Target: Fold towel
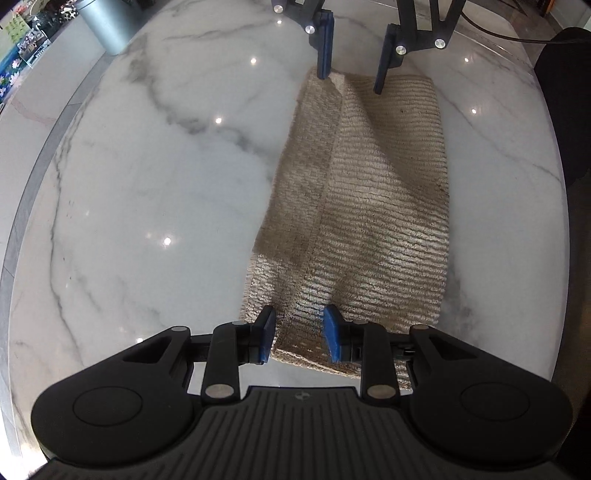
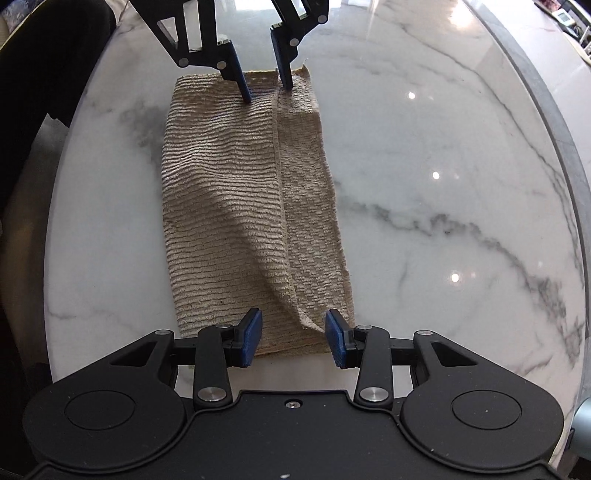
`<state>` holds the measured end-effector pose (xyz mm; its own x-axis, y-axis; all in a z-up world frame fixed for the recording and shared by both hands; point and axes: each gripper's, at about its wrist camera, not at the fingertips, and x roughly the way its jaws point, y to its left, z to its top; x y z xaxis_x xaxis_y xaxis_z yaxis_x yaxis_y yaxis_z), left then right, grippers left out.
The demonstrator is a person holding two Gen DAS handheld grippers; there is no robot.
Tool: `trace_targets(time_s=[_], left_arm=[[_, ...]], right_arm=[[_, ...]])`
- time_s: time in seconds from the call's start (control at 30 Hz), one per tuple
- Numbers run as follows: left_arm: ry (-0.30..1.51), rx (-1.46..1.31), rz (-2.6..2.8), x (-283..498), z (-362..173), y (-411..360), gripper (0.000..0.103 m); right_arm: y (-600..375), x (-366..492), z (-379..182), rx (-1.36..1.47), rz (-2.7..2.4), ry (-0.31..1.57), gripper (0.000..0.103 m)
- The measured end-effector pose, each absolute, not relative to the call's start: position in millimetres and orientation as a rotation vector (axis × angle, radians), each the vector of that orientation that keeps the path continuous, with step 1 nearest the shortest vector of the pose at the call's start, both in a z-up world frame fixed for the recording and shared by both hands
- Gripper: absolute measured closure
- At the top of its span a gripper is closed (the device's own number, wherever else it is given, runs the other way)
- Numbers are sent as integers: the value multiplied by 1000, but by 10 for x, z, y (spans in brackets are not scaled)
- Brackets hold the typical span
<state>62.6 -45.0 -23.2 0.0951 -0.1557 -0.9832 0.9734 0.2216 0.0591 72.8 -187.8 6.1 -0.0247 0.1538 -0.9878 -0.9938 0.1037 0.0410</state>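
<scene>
Towel: beige ribbed towel (image 1: 354,206) lies folded lengthwise into a long strip on the marble tabletop (image 1: 155,192), running from one gripper to the other; its upper layer stops short, leaving a hemmed edge down the length and a narrower band of the lower layer showing beside it.
Towel surface: a soft diagonal ridge crosses the upper layer, so it does not sit quite flat; near the right gripper the corner of that layer curls up off the cloth below.
Left gripper: the left gripper (image 1: 300,334) sits over one short end of the towel, blue pads apart with cloth lying between them, nothing pinched.
Right gripper: the right gripper (image 2: 294,339) sits over the opposite short end, pads likewise spread wide, the curled corner just inside its right pad.
Facing views: each gripper shows at the far end of the other's view, fingers pointing down at the cloth with a clear gap between them.
Tabletop: white marble with grey veins, glossy, round-edged, dotted with reflected ceiling lights; a grey metal band (image 2: 546,122) rims it.
Floor: pale polished tile beyond the rim.
Room: a grey cylindrical bin (image 1: 107,22) stands past the table's edge, with colourful printed material (image 1: 22,51) at the far corner, too blurred to read.
Person: dark clothing (image 2: 48,62) fills the side nearest the towel's folded edge.
</scene>
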Motion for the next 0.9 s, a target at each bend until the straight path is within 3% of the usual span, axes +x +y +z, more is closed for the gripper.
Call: trace_targets(time_s=[0.03, 0.13, 0.2, 0.4, 0.53, 0.67, 0.8, 0.9], left_arm=[[1130, 964, -1072, 634, -235, -444, 76], [1138, 959, -1085, 649, -245, -428, 78], [1141, 961, -1087, 650, -254, -426, 84], [1148, 985, -1075, 625, -263, -422, 97], [1145, 966, -1078, 624, -249, -379, 99], [1075, 959, -1106, 583, -168, -344, 96], [1040, 978, -1143, 577, -147, -415, 81], [1015, 1016, -1167, 545, -143, -448, 76]], right_arm=[[-1875, 740, 55, -1005, 1222, 1172, 72], [-1875, 757, 32, -1011, 1216, 1177, 90], [-1880, 758, 45, -1011, 1215, 1170, 94], [-1899, 762, 150, -971, 1233, 1168, 96], [-1908, 725, 245, -960, 1253, 1165, 96], [-1900, 655, 373, -967, 1267, 1145, 96], [-1899, 597, 524, -966, 1288, 1124, 98], [-1873, 543, 598, -979, 1300, 1118, 98]])
